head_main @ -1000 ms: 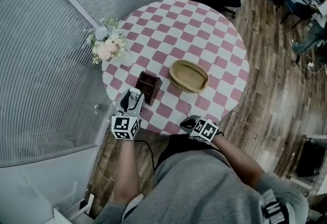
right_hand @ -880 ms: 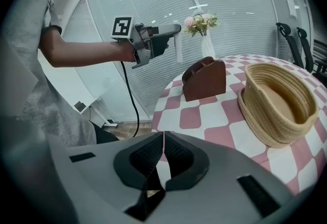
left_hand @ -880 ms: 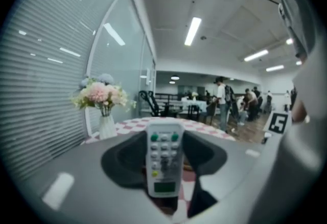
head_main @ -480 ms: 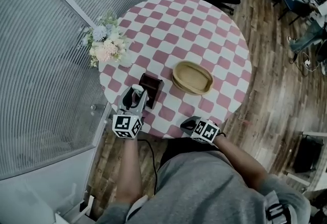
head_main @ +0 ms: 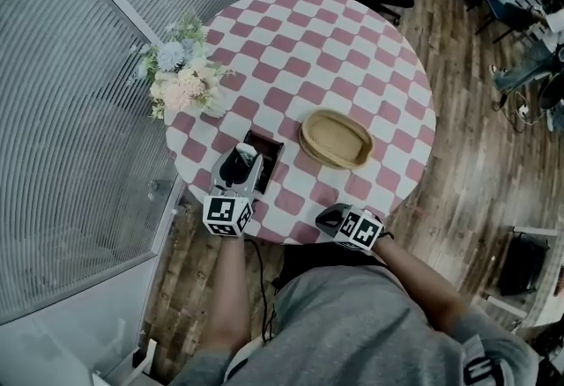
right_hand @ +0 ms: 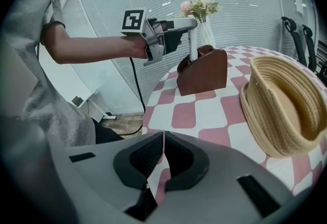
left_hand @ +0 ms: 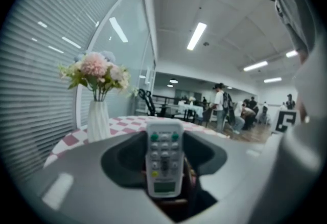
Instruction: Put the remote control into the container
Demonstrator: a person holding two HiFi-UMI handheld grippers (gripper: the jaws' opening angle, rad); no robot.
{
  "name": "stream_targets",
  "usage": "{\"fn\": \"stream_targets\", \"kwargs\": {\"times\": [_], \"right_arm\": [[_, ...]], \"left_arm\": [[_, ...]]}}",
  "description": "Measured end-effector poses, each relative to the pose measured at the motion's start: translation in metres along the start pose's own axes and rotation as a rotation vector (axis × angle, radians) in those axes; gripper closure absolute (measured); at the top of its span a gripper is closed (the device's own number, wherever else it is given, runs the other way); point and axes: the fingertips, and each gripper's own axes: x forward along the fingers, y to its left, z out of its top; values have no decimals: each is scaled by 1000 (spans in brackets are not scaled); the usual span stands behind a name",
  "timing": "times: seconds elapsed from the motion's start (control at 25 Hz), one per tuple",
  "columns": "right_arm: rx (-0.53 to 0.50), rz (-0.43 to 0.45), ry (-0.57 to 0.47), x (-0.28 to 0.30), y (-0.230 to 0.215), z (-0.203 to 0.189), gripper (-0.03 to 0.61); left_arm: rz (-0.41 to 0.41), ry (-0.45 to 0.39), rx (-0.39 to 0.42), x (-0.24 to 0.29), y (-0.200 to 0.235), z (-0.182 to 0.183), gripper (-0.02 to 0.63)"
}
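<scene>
Remote control, white with grey buttons [left_hand: 164, 159], stands upright, clamped between my left gripper's [head_main: 236, 166] fingers at the bottom centre of its own view. Only the right gripper view shows its lower end inside the brown wooden container [right_hand: 203, 71], upper centre; how deep is unclear. My right gripper's [right_hand: 163, 141] fingers are pressed together on nothing over the pink-checked round table [head_main: 352, 49], with the woven oval basket [right_hand: 278, 108] at right.
</scene>
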Motion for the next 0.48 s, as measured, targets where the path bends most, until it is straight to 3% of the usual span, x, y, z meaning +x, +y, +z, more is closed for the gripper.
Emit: {"fn": "stream_targets", "kwargs": {"times": [0.48], "right_arm": [[-28,16,43,16,0,2,560]], "left_arm": [[8,38,21,3,3,-33,394]]}}
